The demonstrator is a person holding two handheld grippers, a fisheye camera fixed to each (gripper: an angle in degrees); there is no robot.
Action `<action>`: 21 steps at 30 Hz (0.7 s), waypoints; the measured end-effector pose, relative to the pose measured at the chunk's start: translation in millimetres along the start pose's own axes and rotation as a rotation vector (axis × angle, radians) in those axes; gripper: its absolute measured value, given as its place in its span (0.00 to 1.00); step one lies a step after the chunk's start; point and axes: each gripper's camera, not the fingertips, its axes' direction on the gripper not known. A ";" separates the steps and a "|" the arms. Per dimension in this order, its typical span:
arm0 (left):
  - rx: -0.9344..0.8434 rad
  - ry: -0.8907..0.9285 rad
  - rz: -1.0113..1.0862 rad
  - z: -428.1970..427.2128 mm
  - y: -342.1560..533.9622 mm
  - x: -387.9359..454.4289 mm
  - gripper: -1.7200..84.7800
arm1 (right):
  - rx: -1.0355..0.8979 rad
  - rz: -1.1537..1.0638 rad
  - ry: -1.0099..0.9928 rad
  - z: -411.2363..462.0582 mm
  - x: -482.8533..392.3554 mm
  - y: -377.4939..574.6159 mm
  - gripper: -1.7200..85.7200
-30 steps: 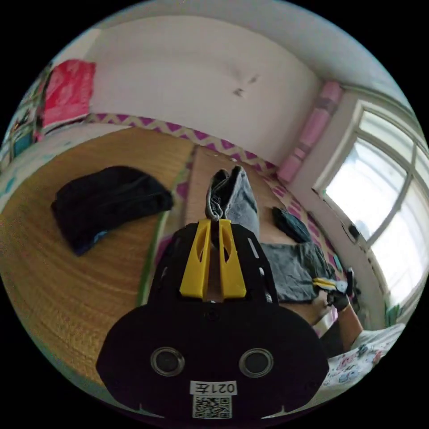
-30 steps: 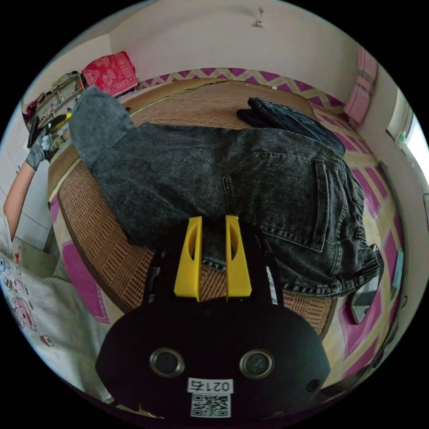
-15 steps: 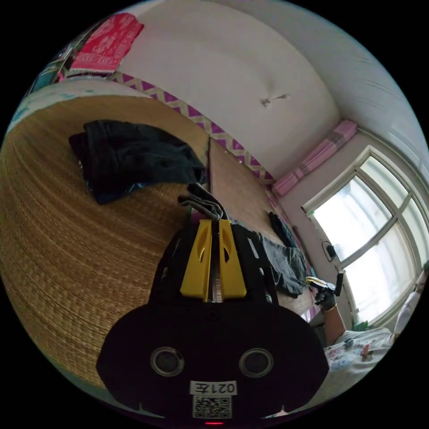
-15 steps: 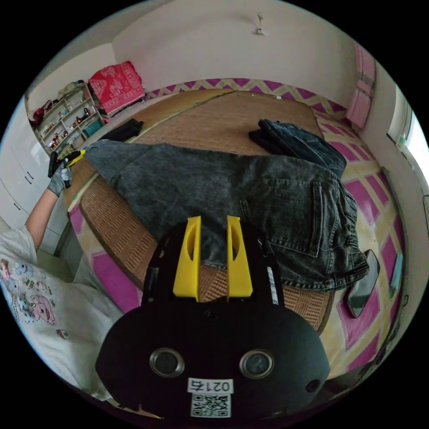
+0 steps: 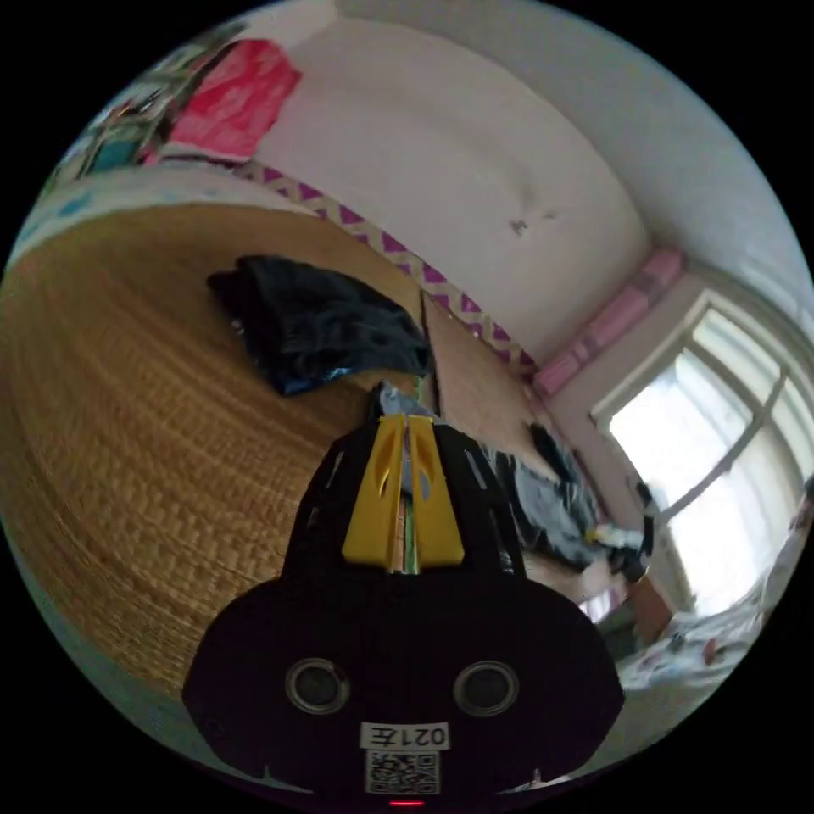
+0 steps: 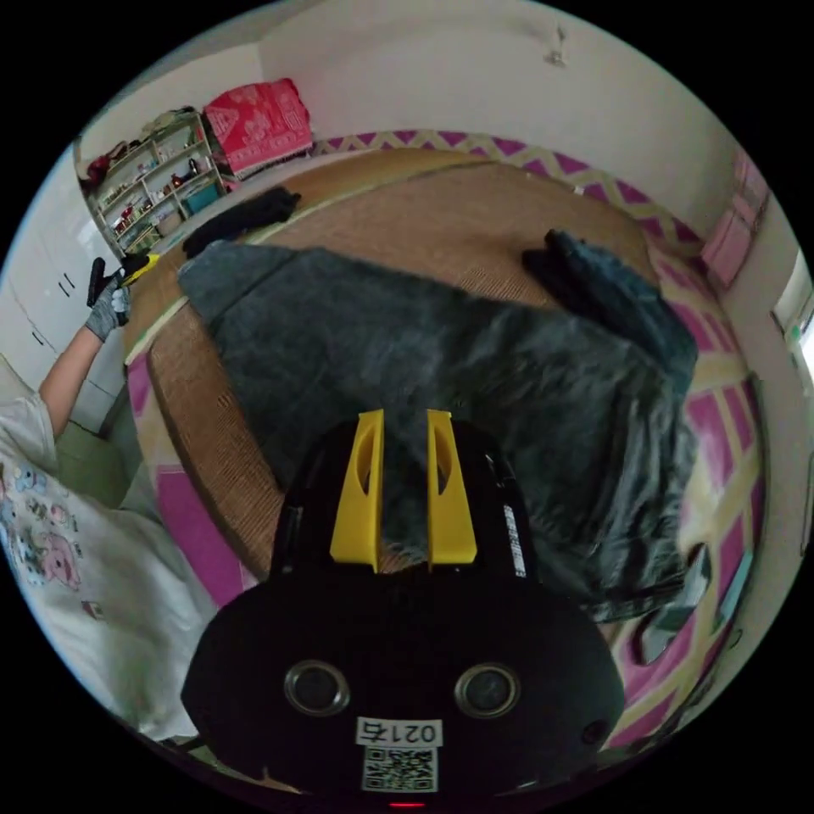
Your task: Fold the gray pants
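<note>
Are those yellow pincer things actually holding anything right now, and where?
The left hand-held gripper pinches the gray pants by a leg's hem end. The right hand-held gripper is open over them, holding nothing.

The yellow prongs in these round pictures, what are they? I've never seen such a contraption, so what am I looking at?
They are tongs, not a robot: a person holds one pair in each hand, and a wide-angle camera rides on each pair. One picture looks along the left tongs, the other along the right tongs.

The gray pants lie spread out on a woven mat, with a dark folded garment beyond them.

The left tongs are closed, and a scrap of gray cloth shows at their tips, so they seem to pinch the leg end, though that picture is blurred. The right tongs are open, hovering over the near edge of the pants and gripping nothing.
</note>
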 end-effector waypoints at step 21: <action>-0.546 0.029 0.742 244.5 -26.2 182.9 0.15 | -0.218 -0.465 -0.037 15.9 119.0 -109.4 0.01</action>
